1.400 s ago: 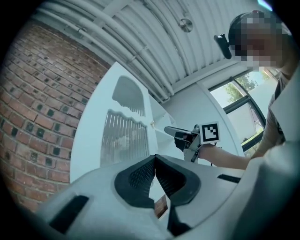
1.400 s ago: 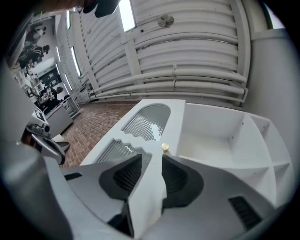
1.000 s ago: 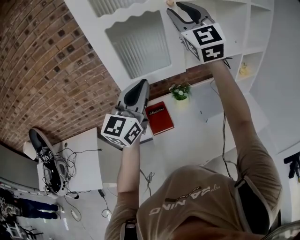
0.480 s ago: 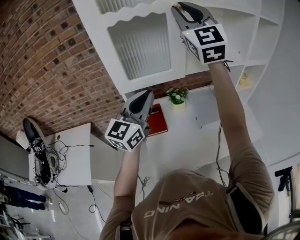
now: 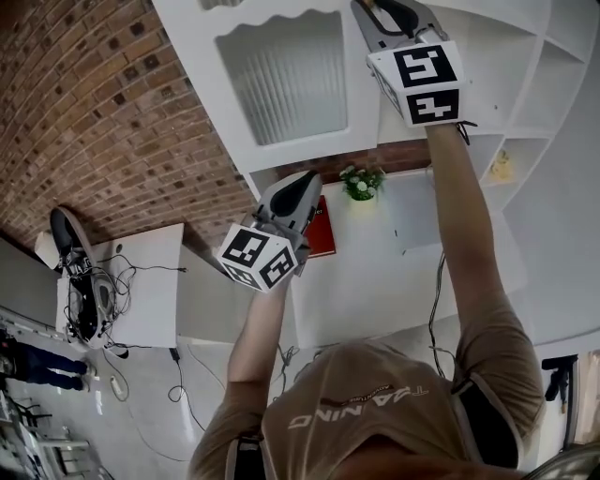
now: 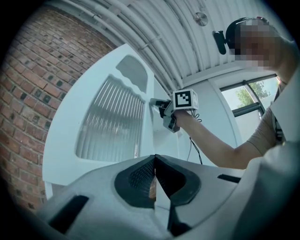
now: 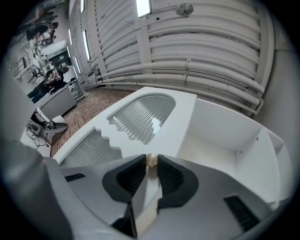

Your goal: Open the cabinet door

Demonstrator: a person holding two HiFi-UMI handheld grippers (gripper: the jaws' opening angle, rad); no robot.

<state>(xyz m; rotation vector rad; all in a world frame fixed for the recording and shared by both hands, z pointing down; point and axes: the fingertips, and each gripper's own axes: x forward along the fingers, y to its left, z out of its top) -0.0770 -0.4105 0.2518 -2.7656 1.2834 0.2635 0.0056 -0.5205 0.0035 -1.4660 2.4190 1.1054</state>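
The white cabinet door (image 5: 281, 80) has a ribbed glass panel and fills the top of the head view. Its small round knob (image 7: 151, 160) sits at the door's right edge. My right gripper (image 7: 151, 162) is raised to it and shut on the knob, both pads pressing its sides. In the head view that gripper (image 5: 367, 7) reaches the top edge and hides the knob. My left gripper (image 5: 305, 178) hangs lower, below the door, apart from the cabinet. Its jaws (image 6: 155, 158) are shut with nothing between them. The left gripper view shows the door (image 6: 112, 122) and the right gripper (image 6: 157, 102) at its edge.
Open white shelves (image 5: 525, 103) lie right of the door, one holding a small yellow figure (image 5: 502, 167). Below are a white desk (image 5: 403, 272), a red book (image 5: 323, 239) and a potted plant (image 5: 361, 180). A brick wall (image 5: 112, 122) and a cable-strewn side table (image 5: 141, 291) are at left.
The right gripper's jaws have closed onto the knob, which stood free beside them a second ago. The left gripper has sunk a little and drifted slightly right.
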